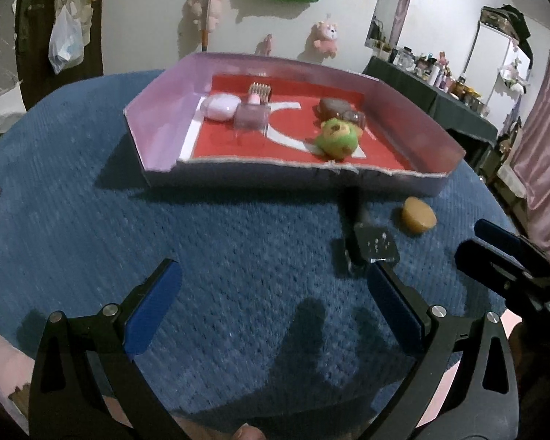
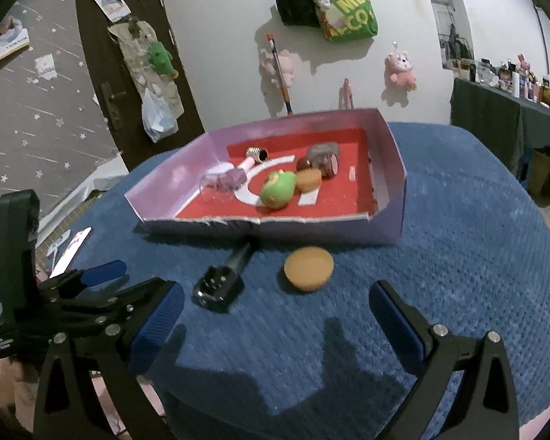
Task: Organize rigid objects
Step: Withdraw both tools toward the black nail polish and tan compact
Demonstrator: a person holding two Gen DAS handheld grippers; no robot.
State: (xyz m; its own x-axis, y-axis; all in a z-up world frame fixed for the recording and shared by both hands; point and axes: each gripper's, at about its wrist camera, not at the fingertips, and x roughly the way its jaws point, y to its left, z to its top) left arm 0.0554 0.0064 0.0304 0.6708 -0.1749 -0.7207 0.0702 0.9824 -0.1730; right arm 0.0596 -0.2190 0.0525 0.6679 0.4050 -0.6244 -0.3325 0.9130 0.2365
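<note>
A shallow pink box [image 1: 157,117] [image 2: 388,168] with a red floor stands on the blue cloth. It holds a green round toy [image 1: 337,137] [image 2: 278,190], a pink case [image 1: 220,107], a clear purple box [image 1: 251,119] [image 2: 225,179], a comb-like piece [image 1: 260,91], brown items [image 1: 335,108] [image 2: 321,157] and a tan cup [image 2: 309,179]. In front of the box lie a black handled tool [image 1: 372,245] [image 2: 220,282] and a tan round cup [image 1: 418,214] [image 2: 308,267]. My left gripper [image 1: 275,286] is open and empty, left of the tool. My right gripper [image 2: 277,311] is open and empty, just before the tan cup.
The blue textured cloth [image 1: 220,238] [image 2: 476,256] covers a round table. The right gripper shows at the right edge of the left wrist view [image 1: 509,256]; the left gripper shows at the left of the right wrist view [image 2: 73,293]. A dark side table [image 2: 502,117] with bottles stands at the right.
</note>
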